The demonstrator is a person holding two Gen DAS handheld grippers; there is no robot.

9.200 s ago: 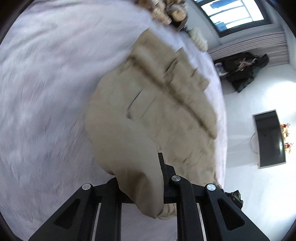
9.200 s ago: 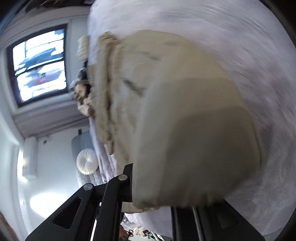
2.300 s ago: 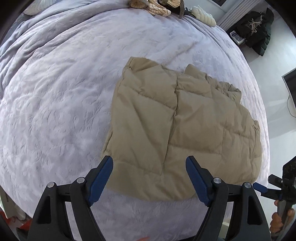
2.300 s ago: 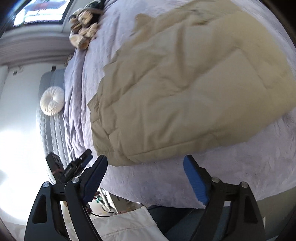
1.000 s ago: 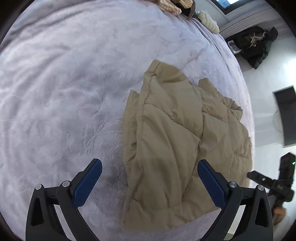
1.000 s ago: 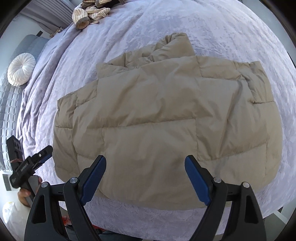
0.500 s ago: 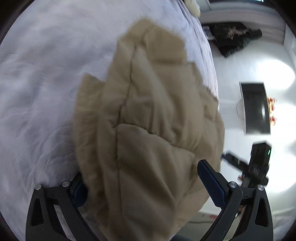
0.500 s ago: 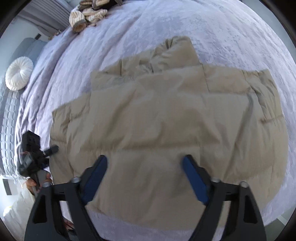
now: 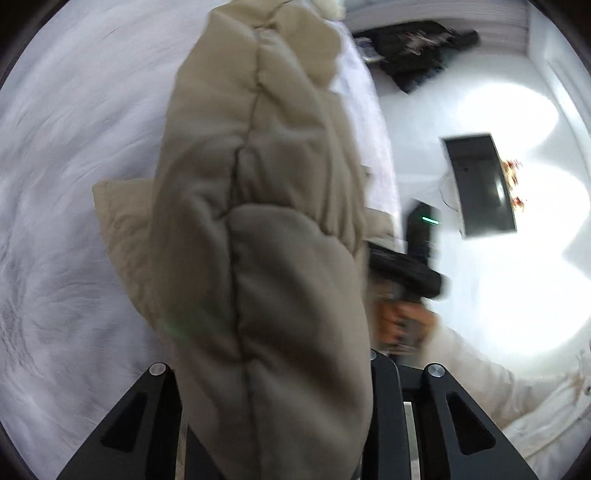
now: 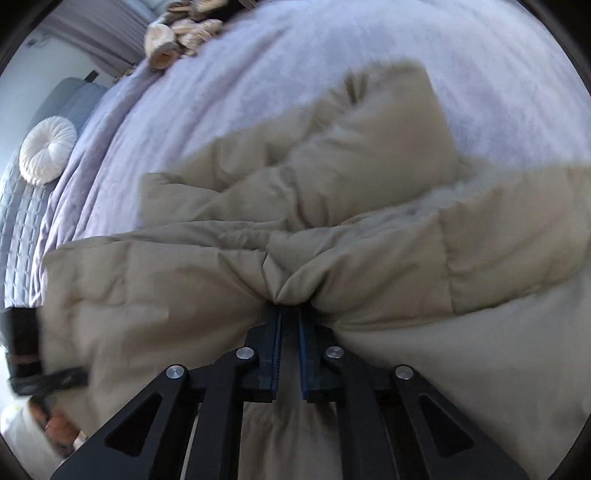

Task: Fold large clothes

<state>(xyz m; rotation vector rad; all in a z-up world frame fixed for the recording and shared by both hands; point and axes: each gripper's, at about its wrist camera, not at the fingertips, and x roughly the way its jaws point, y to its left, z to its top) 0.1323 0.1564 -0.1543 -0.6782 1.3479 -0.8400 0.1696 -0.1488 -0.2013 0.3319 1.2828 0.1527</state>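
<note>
A beige quilted puffer jacket (image 10: 332,221) lies partly folded on a lilac bed cover (image 10: 258,74). My right gripper (image 10: 288,314) is shut on a bunched fold at the jacket's near edge, with the cloth pinched between its blue pads. In the left wrist view the jacket (image 9: 266,240) hangs bulging over my left gripper (image 9: 273,387), whose fingers are closed in around it; the pads are hidden by the cloth. The right gripper's body (image 9: 406,269) and the hand on it show past the jacket's right side.
The lilac bed cover (image 9: 74,184) spreads to the left. Knitted items (image 10: 177,33) and a round white cushion (image 10: 48,147) lie at the head of the bed. Past the bed's edge are white floor, a dark screen (image 9: 480,184) and dark clothes (image 9: 417,51).
Both grippers were open above the flat jacket a second ago. They have since closed on its near edge, and the left one has lifted its side up off the bed.
</note>
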